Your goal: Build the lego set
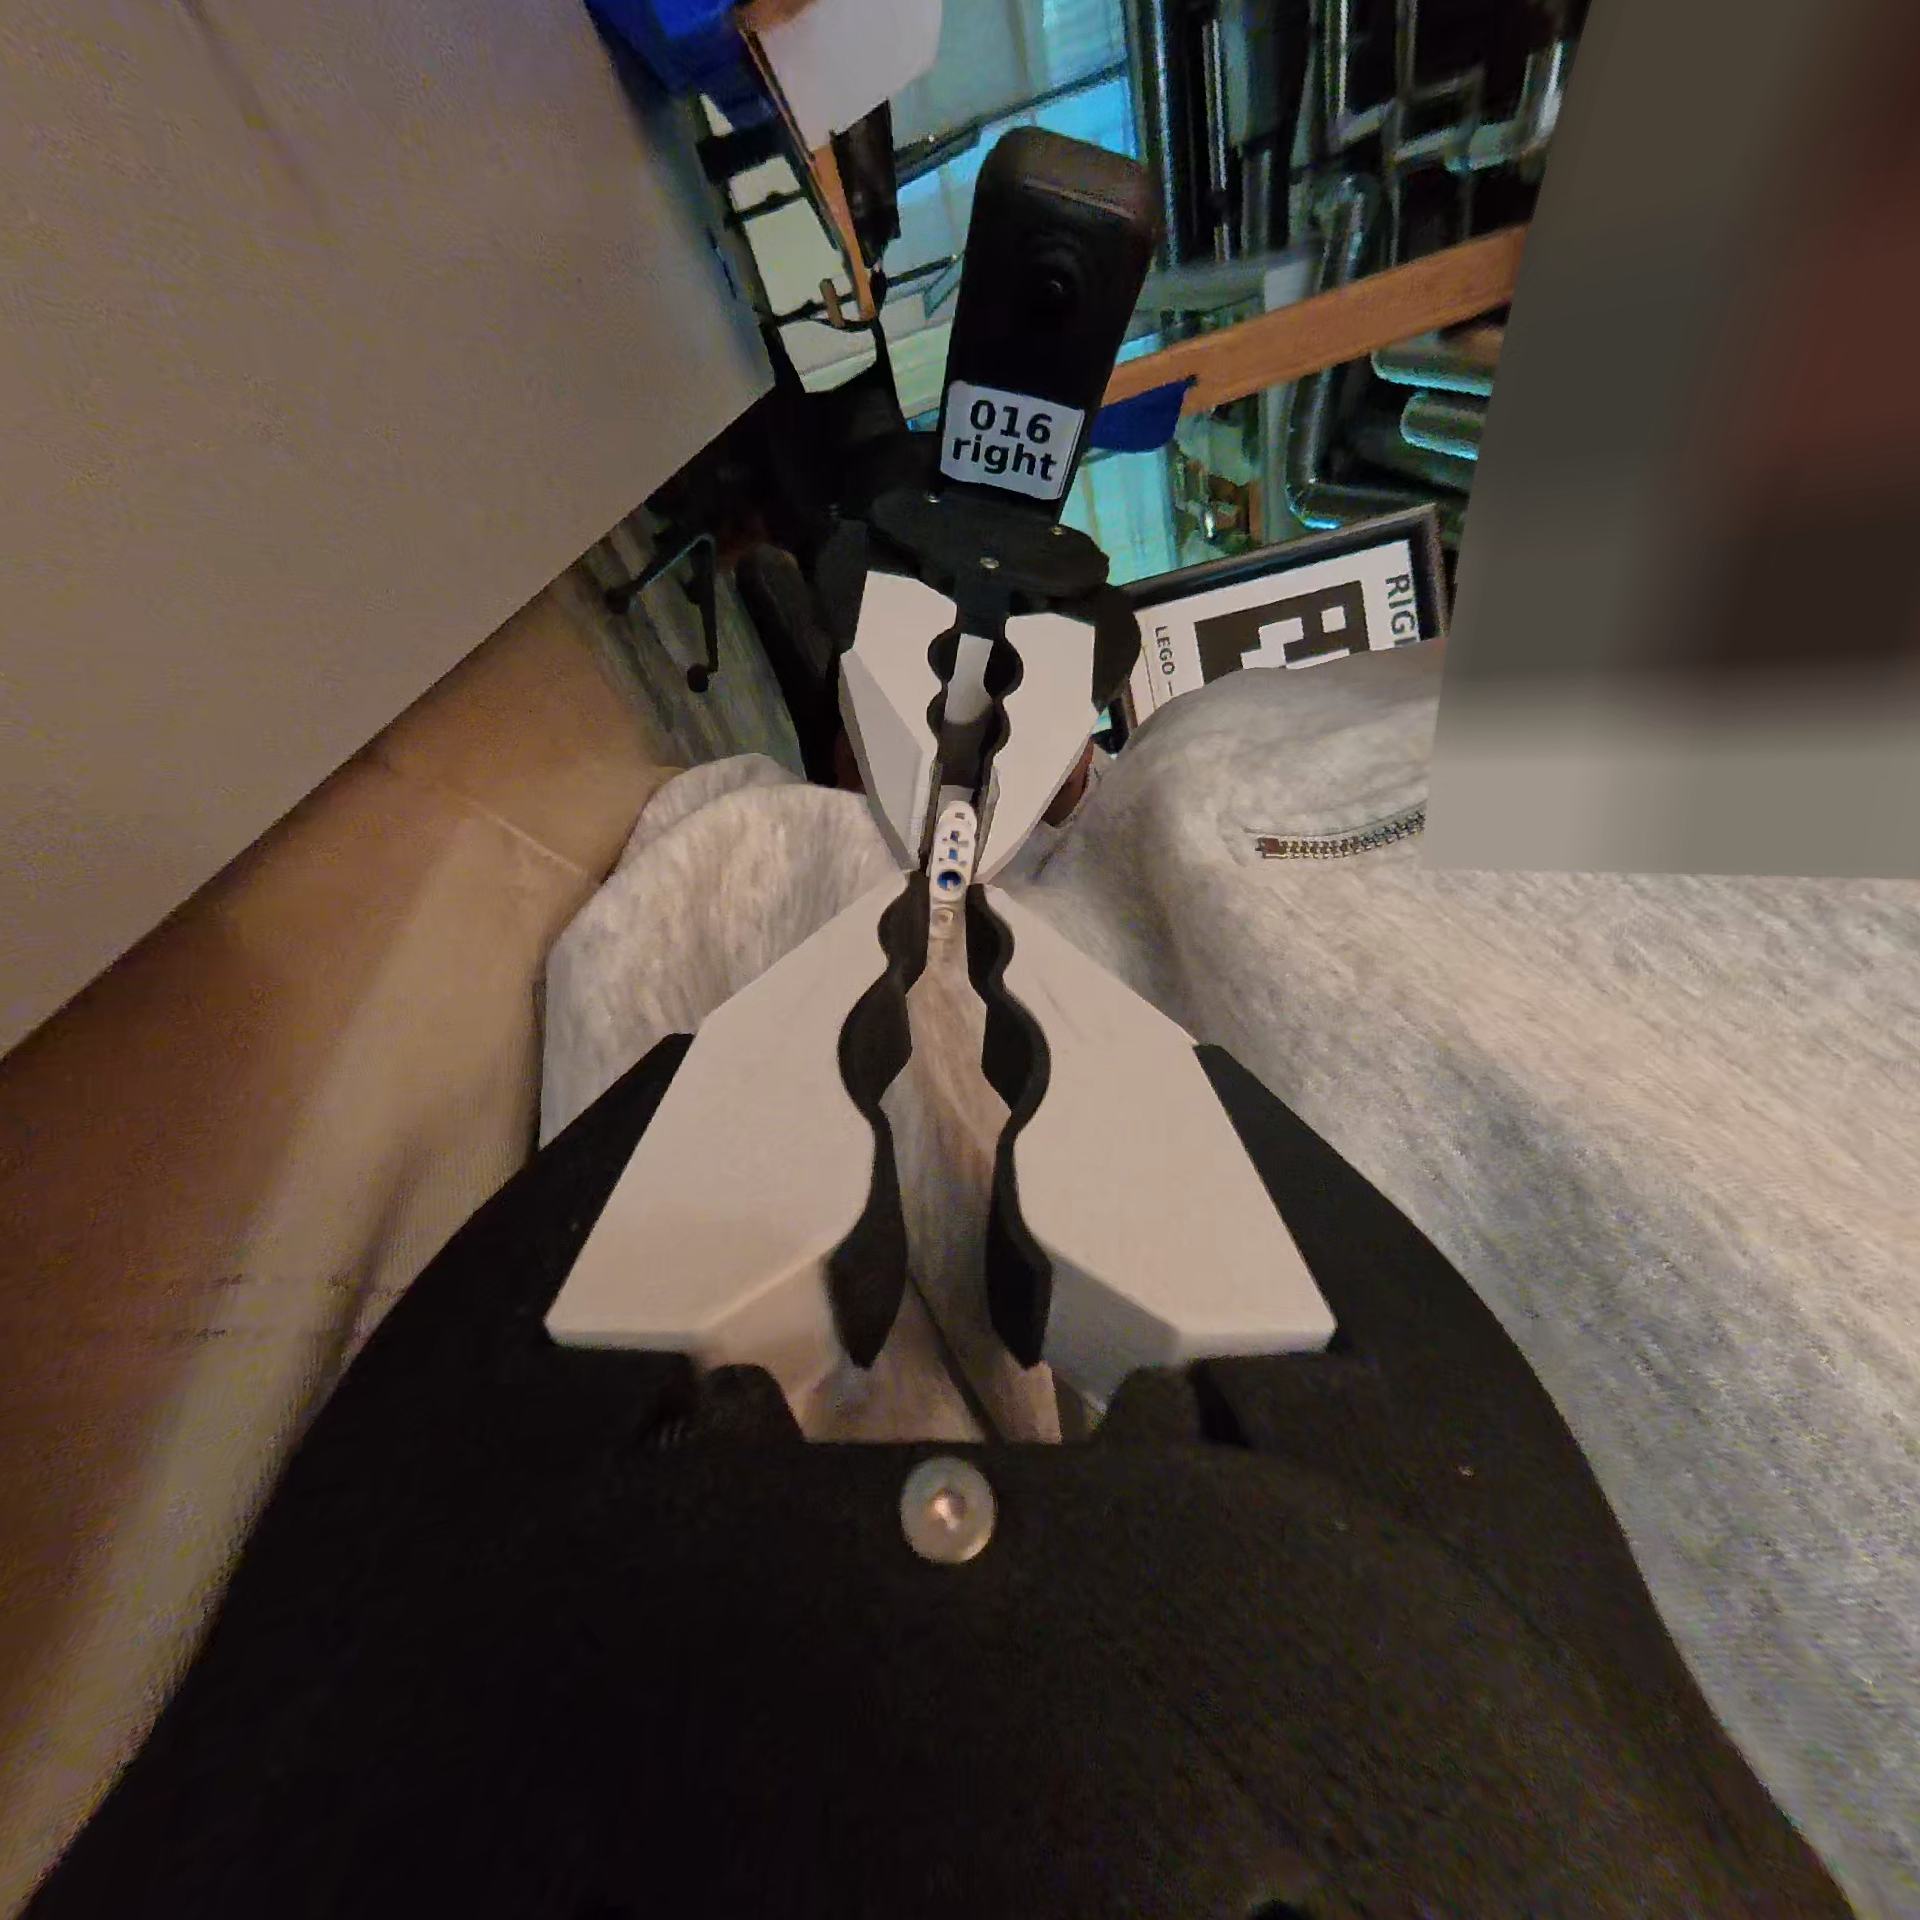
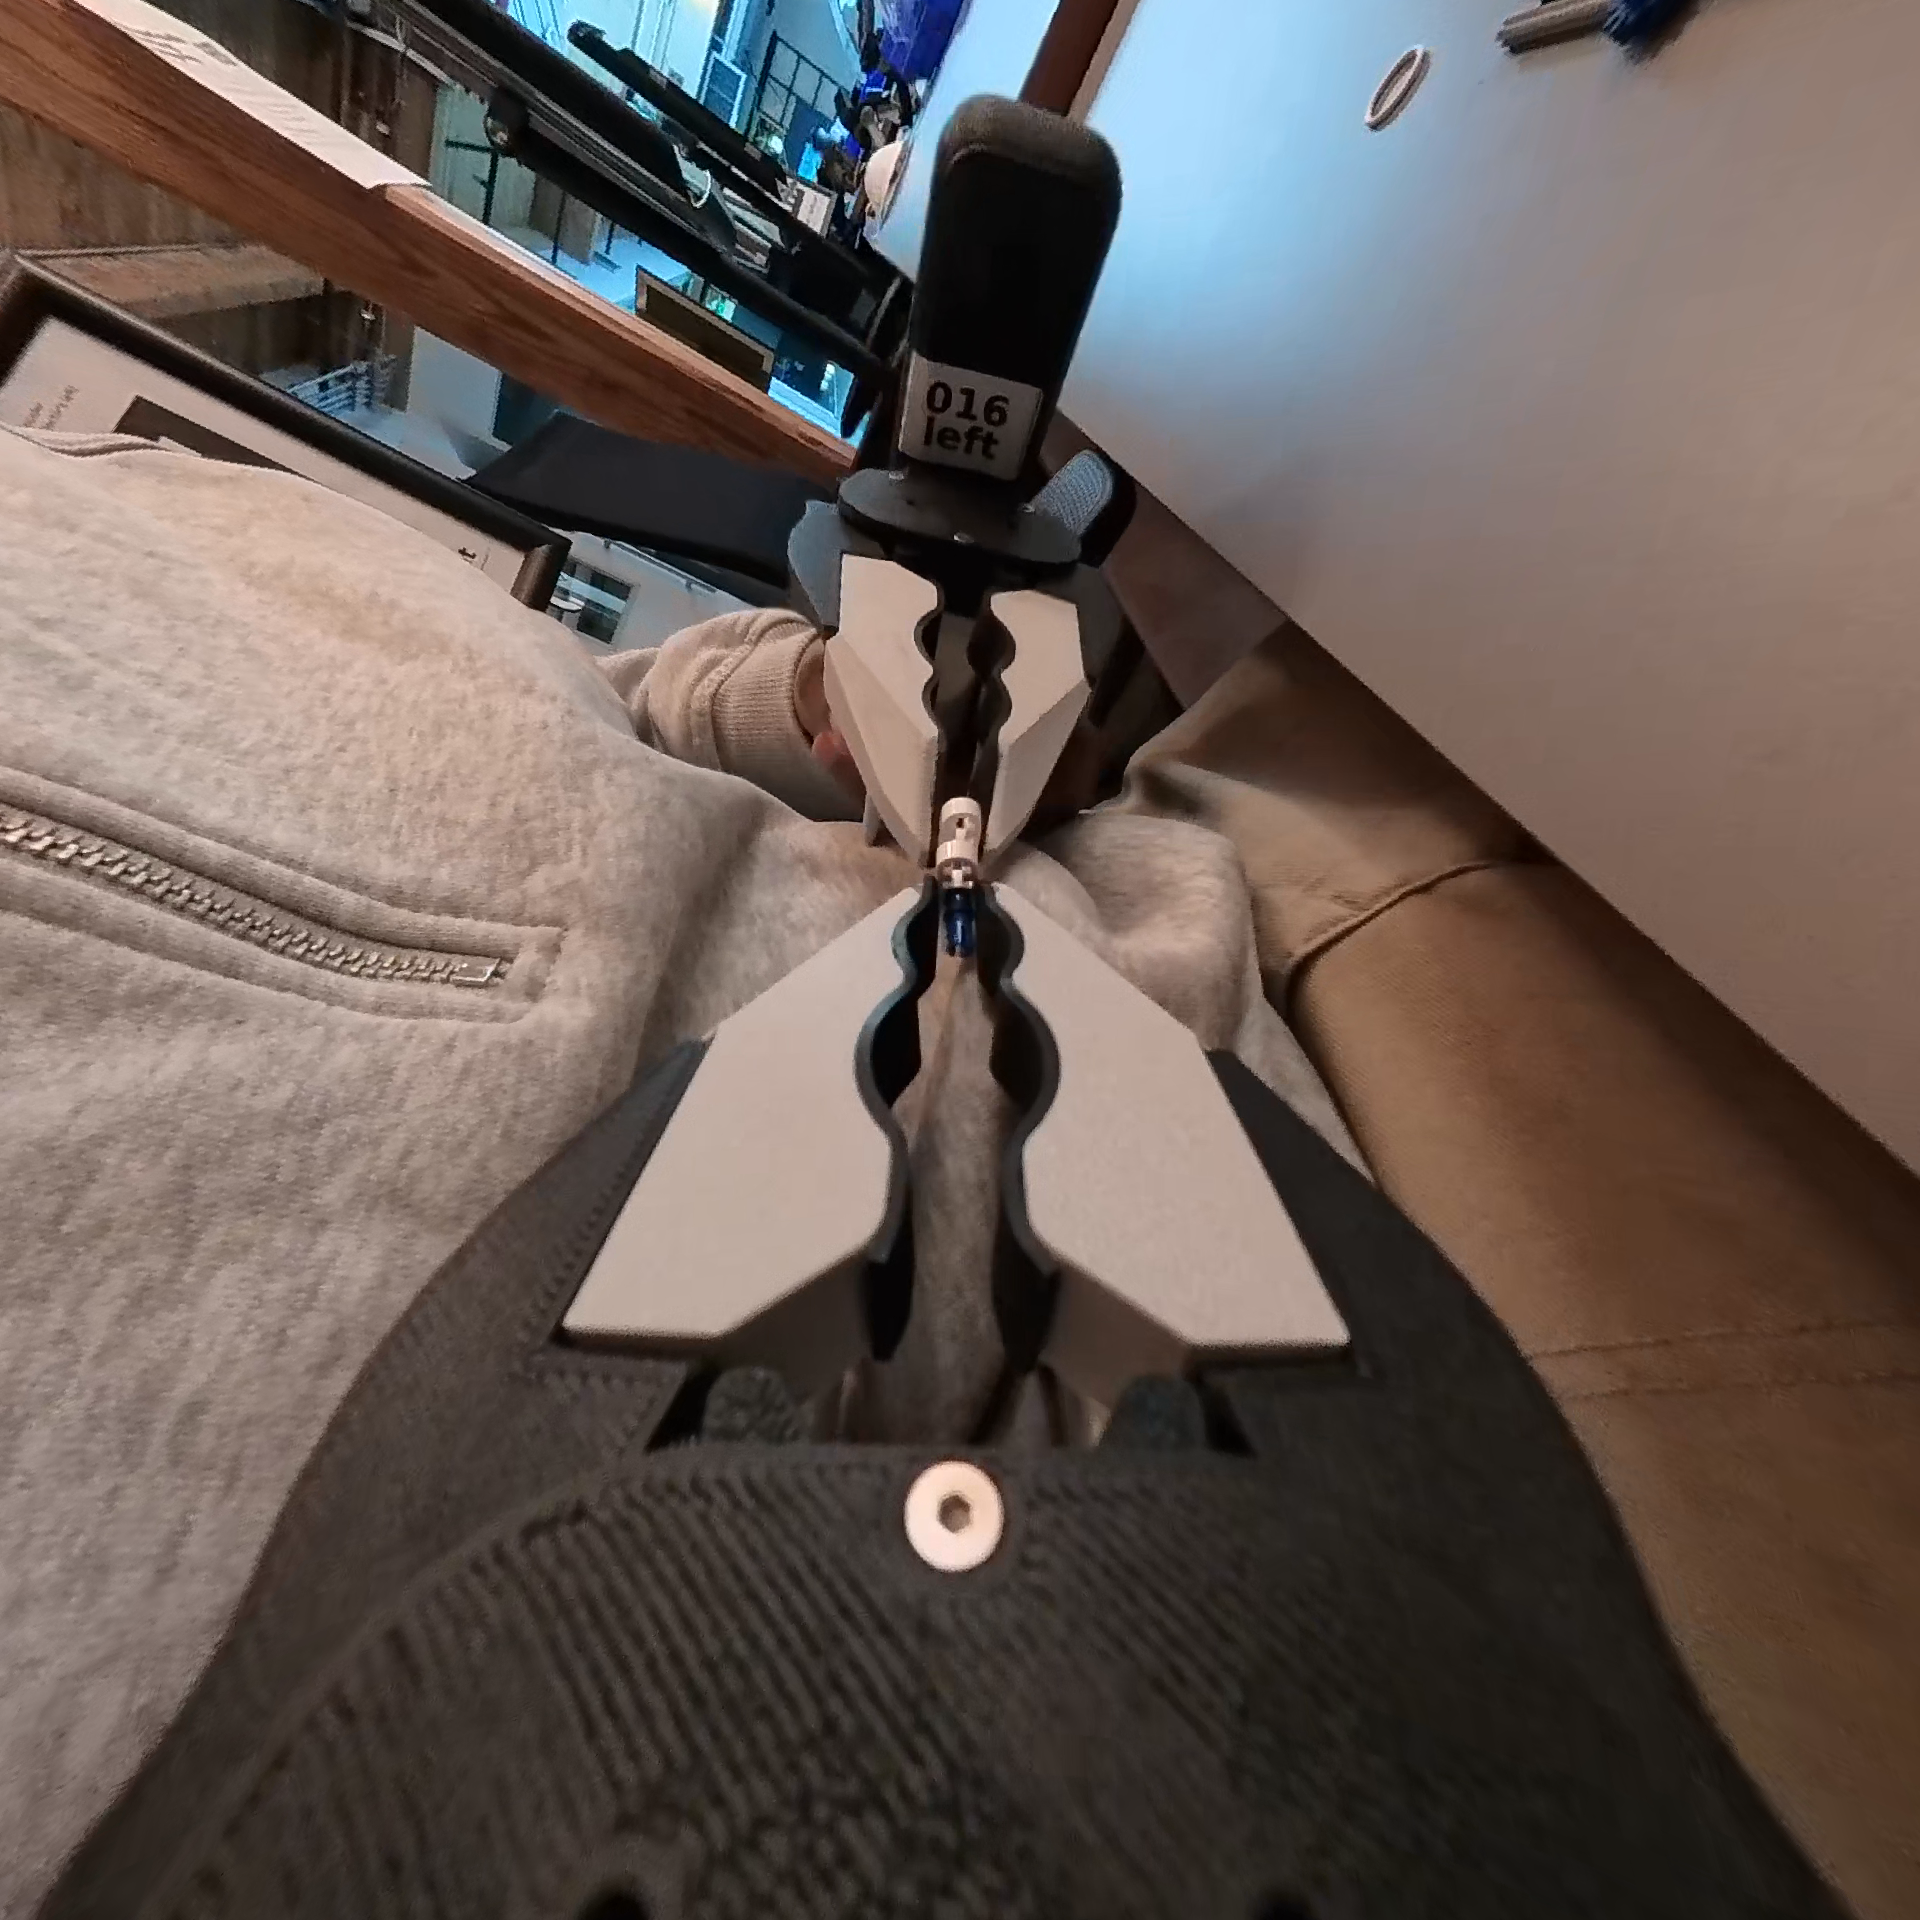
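Note:
My two grippers meet tip to tip over a person's lap, below the table edge. In the left wrist view my left gripper (image 1: 940,914) is shut at its tips on a small white lego piece (image 1: 949,847) with holes; a blue spot (image 1: 945,881) shows in one hole. The right gripper (image 1: 956,826) faces it just beyond. In the right wrist view my right gripper (image 2: 956,912) is shut on a small blue pin (image 2: 954,927). The pin points at the white piece (image 2: 957,831), held in the left gripper (image 2: 954,836). Pin and piece touch or nearly touch.
The white table top (image 1: 312,416) rises at the left, and at the right in the right wrist view (image 2: 1558,520). A person's grey zipped hoodie (image 2: 260,831) and tan trousers (image 2: 1558,1143) lie below. A black-framed marker board (image 1: 1299,623) stands behind.

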The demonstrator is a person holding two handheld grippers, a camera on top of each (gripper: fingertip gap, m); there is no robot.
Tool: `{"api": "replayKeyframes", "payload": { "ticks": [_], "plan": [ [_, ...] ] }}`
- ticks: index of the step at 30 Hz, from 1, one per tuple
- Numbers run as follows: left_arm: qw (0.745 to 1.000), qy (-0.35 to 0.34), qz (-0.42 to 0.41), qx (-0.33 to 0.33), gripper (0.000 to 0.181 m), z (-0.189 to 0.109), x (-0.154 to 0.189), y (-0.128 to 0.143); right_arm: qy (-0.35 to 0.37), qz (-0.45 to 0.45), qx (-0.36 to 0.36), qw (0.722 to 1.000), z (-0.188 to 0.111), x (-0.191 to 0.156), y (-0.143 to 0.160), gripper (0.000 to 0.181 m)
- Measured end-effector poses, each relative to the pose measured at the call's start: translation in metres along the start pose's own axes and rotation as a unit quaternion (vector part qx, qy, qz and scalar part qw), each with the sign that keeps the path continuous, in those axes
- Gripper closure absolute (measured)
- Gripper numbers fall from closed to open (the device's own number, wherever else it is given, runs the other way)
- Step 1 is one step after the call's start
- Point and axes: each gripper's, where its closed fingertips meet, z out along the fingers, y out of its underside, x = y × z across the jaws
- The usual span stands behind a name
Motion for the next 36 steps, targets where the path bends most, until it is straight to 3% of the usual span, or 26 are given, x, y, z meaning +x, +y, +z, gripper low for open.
{"api": "replayKeyframes", "payload": {
  "ticks": [4, 18, 28, 36],
  "plan": [
    [1.0, 0.009, -0.007, -0.007, 0.177, 0.001, 0.002, 0.004, -0.011, 0.001, -0.005, 1.0, 0.001, -0.002, 0.003, 0.177],
    [0.998, -0.005, 0.026, -0.06, 0.177, 0.006, 0.002, 0.017, 0.012, -0.069, -0.127, 0.99, -0.002, -0.007, 0.018, 0.177],
    [0.995, 0.013, 0.028, -0.097, 0.178, 0.013, 0.004, 0.024, -0.035, -0.066, -0.15, 0.986, 0.0, -0.012, 0.024, 0.177],
    [0.998, 0.024, -0.004, -0.05, 0.177, 0.01, 0.002, 0.012, -0.037, -0.032, -0.1, 0.994, -0.001, -0.007, 0.014, 0.176]
  ]
}}
